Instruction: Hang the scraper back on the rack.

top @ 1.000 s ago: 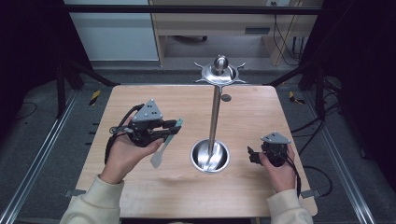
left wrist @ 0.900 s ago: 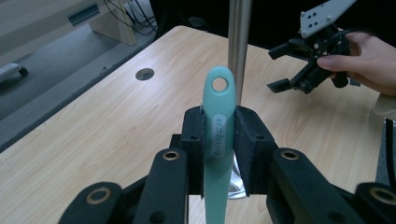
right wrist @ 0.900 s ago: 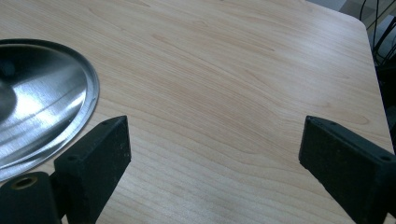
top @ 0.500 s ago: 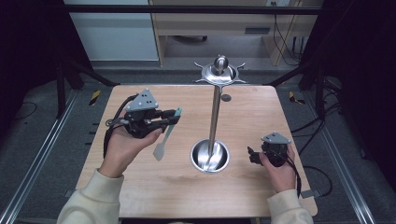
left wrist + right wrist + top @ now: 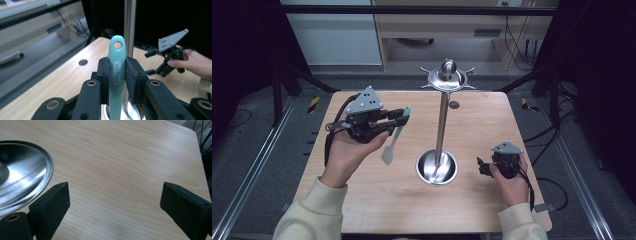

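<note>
Between left fingers, spatula upright.

Left gripper held up above the table in the left hand, arm reaching forward from the bottom, jaws squeezed tight and pointing to the right. Right gripper low down in the right hand, jaws wide apart and pointing left. Both sleeves cream, wrists bent a little, the two hands well apart.
</note>
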Action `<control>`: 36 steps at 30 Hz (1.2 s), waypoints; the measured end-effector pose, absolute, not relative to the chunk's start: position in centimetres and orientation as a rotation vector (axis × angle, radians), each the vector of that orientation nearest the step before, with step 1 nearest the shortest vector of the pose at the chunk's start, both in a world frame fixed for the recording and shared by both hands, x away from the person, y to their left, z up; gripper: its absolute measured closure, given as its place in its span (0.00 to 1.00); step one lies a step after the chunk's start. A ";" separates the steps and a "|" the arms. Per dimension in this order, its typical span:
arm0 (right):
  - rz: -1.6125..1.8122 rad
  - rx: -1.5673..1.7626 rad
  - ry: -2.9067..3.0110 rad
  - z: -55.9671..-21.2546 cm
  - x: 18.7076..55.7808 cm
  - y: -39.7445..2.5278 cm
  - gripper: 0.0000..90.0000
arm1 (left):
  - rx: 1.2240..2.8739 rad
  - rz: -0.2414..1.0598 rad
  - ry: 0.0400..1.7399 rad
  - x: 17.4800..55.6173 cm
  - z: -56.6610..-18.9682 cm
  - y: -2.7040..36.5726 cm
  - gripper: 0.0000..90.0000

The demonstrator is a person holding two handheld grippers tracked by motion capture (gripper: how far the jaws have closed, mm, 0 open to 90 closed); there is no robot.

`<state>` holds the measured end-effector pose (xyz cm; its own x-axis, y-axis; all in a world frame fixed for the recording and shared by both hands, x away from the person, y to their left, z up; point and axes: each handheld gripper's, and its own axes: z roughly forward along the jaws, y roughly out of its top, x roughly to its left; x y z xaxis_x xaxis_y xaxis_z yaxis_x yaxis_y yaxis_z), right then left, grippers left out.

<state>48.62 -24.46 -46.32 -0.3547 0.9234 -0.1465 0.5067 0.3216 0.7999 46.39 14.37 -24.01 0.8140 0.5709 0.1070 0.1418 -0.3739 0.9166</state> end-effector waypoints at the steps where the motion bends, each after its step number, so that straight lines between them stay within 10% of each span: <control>1: 0.886 1.257 1.983 -46.3 48.6 -24.5 0.10 | 1.905 0.507 0.531 46.3 -23.8 14.3 0.83; 36: 0.887 1.253 1.985 -46.3 48.6 -24.6 0.11 | 1.799 0.515 0.511 46.0 -20.0 13.3 0.82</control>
<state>48.64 -24.57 -46.30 -0.3564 0.9225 -0.1481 0.5050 0.3236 0.8001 46.05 13.34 -19.99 0.8096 0.5801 0.0898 0.0847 -0.2668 0.9600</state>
